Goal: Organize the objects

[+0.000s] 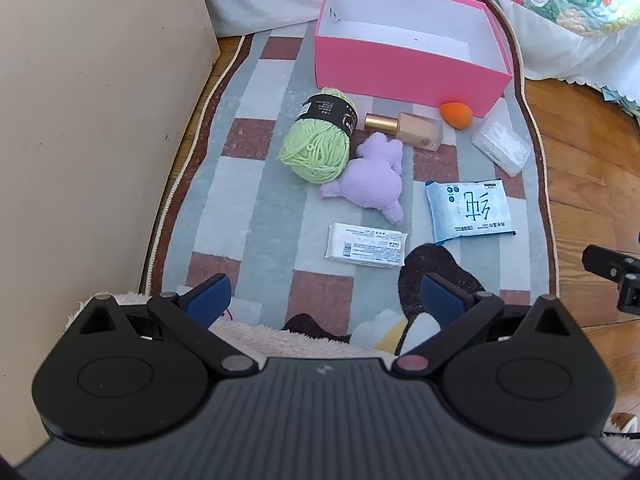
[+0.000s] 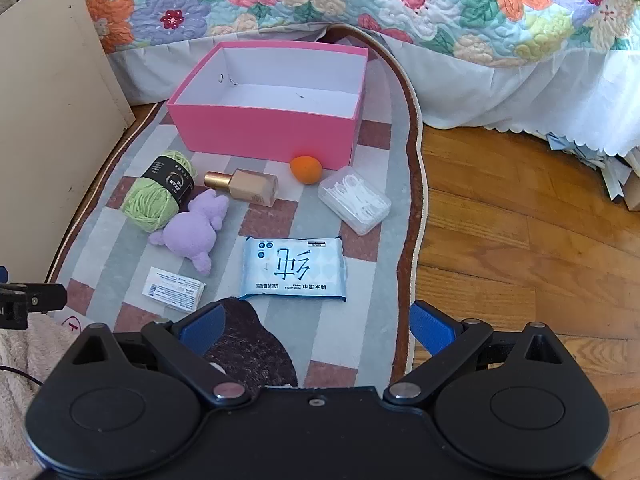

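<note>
- Objects to be organized lie scattered on the checked rug [image 2: 372, 320] in front of the pink box [image 2: 264, 136]: green yarn [image 2: 154, 200], purple plush toy [image 2: 192, 228], foundation bottle [image 2: 248, 186], orange sponge [image 2: 306, 169], clear floss-pick case [image 2: 354, 202], blue wipes pack [image 2: 294, 270] and a small white packet [image 2: 174, 289]. What shows of the box floor is bare.
- My left claw [image 1: 326, 298] has its jaws spread wide and nothing between them, hanging over the near end of the rug.
- My right claw [image 2: 316, 326] is just as wide and empty, with the wipes pack just ahead of it.
- The yarn, plush and bottle touch or nearly touch; reaching for one could knock or drag its neighbour, and the bottle lying on its side would likely roll.
- The wipes pack and white packet lie flat on the pile, so my pads may slide over them or snag the rug.
- The sponge sits just beside the box wall; a fingertip could jam against the cardboard and shove the light box.
- Both claws working the same patch could collide.
- Hidden: the near inside wall of the box, the rug beneath my claws, and whether the plush overlaps the yarn. Print on the packets is too small to read.
</note>
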The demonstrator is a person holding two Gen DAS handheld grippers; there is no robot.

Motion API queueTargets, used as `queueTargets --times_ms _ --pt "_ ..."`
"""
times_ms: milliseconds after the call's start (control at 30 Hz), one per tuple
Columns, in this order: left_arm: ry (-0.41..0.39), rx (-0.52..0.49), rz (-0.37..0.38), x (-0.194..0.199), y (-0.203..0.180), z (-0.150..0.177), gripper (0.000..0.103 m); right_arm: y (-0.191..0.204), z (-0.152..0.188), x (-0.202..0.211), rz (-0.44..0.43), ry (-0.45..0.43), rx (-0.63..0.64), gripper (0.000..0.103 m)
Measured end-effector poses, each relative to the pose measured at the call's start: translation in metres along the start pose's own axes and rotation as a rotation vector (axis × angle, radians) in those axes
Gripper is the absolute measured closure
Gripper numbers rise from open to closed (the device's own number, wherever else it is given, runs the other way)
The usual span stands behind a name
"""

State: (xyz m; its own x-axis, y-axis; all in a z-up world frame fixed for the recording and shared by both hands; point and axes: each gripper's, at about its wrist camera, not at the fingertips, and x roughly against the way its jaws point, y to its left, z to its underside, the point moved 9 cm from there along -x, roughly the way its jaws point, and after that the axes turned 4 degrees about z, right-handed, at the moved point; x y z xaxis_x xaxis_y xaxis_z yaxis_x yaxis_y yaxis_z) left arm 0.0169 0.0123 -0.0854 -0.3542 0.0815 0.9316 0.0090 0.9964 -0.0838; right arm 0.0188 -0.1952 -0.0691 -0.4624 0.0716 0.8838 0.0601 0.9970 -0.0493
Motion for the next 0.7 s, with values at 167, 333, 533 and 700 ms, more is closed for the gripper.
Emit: queueTargets --times_ms 167,333,533,700 --pt "0.012 0.003 0.001 -0.002 0.001 0.002 0.0 -0.001 0.002 -0.001 0.003 0.009 -0.003 0.003" --pt "0.021 0.009 0.013 -0.004 0.001 0.005 0.0 -0.002 0.007 -0.004 0.001 0.036 -0.001 0.003" --pt "0.026 -0.002 0.005 -0.005 -0.002 0.008 0.0 0.001 0.013 -0.007 -0.006 0.055 0.001 0.003" --pt "0.034 -0.003 -0.005 -0.007 -0.002 0.009 0.0 0.0 0.011 -0.01 -0.012 0.063 -0.012 0.003"
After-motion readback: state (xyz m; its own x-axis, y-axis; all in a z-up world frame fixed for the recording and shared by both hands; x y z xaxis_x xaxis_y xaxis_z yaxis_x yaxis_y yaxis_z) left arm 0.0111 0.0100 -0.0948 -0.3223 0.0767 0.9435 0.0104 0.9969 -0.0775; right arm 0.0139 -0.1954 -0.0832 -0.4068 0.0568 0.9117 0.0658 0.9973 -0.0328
